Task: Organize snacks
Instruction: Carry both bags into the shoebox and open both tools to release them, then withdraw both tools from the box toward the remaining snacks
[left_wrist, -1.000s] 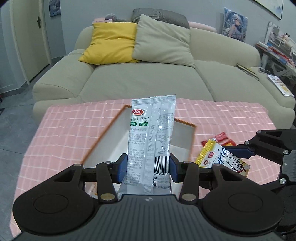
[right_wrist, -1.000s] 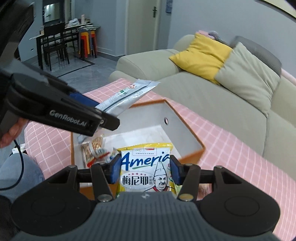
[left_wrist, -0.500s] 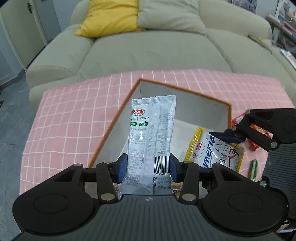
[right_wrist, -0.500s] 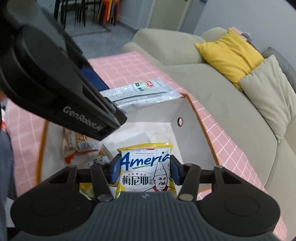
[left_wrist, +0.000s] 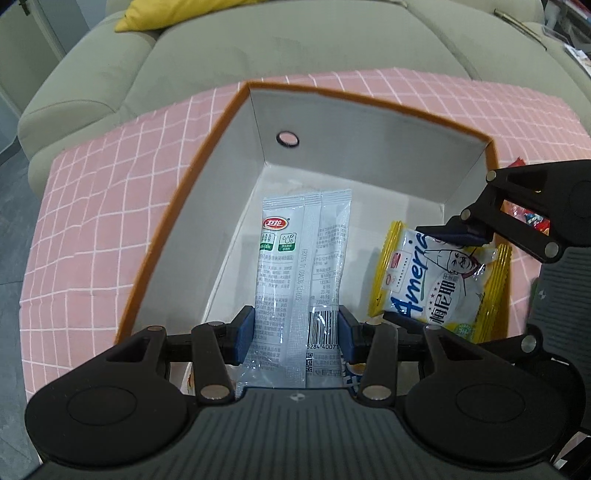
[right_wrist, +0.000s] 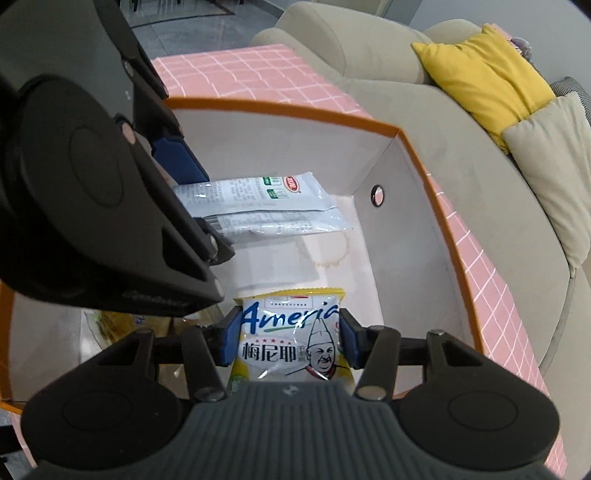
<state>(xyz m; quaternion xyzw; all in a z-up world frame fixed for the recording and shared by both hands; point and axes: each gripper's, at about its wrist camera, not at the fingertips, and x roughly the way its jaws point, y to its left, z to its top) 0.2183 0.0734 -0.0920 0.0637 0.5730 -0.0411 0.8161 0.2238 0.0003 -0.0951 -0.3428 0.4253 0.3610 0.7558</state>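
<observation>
My left gripper (left_wrist: 295, 334) is shut on a long clear-and-white snack packet (left_wrist: 303, 258), held down inside an orange-rimmed white box (left_wrist: 354, 147). The packet also shows in the right wrist view (right_wrist: 266, 208), lying across the box (right_wrist: 424, 206) interior. My right gripper (right_wrist: 288, 339) is shut on a yellow-and-white "Ameria" packet (right_wrist: 291, 336), also held inside the box; it shows in the left wrist view (left_wrist: 436, 280) at the box's right side, with the right gripper (left_wrist: 454, 236) on it. Other snacks lie on the box floor (right_wrist: 118, 321), partly hidden by the left gripper.
The box sits on a pink checked tablecloth (left_wrist: 103, 206). Loose red snack packets (left_wrist: 532, 214) lie on the cloth right of the box. A beige sofa (left_wrist: 295, 48) with a yellow cushion (right_wrist: 484, 70) stands behind the table.
Both grippers have moved forward and down into the box, each still holding its packet. The box now fills both views.
</observation>
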